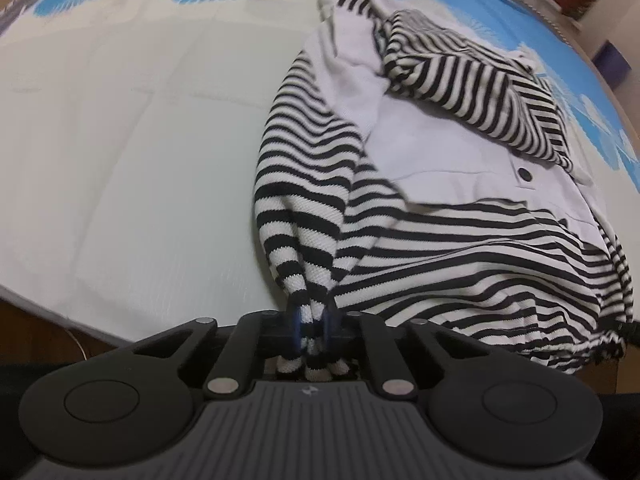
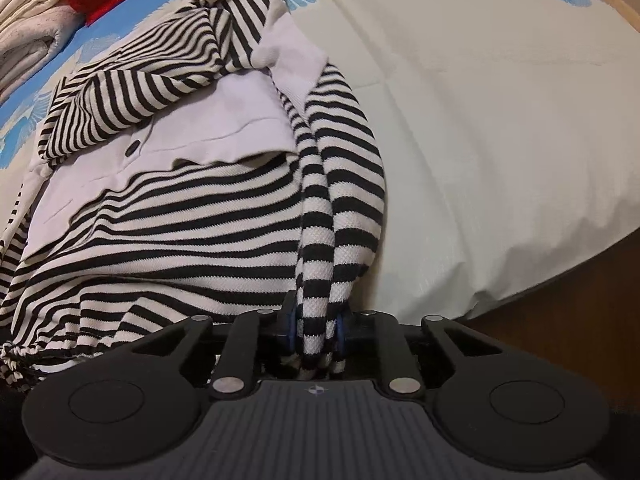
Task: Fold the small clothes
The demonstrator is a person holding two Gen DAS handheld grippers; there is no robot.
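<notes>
Left tool [image 1: 311, 322] and right tool [image 2: 318, 330] each clamp a bunched sleeve of the striped top [image 1: 460, 240] lying on the bed [image 1: 140, 140]; a shallow pinch could slip, dropping a sleeve and skewing the fold.

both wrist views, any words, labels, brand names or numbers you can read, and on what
No readable words or numbers in either view.
Left tongs: a small emblem on the ribbed grey housing, a symbol and no letters.
Right tongs: the same kind of small emblem, also no letters.
Striped garment: stripes and a dark button, no tag or print showing.
Bed sheet: blue pattern only, no text.
</notes>
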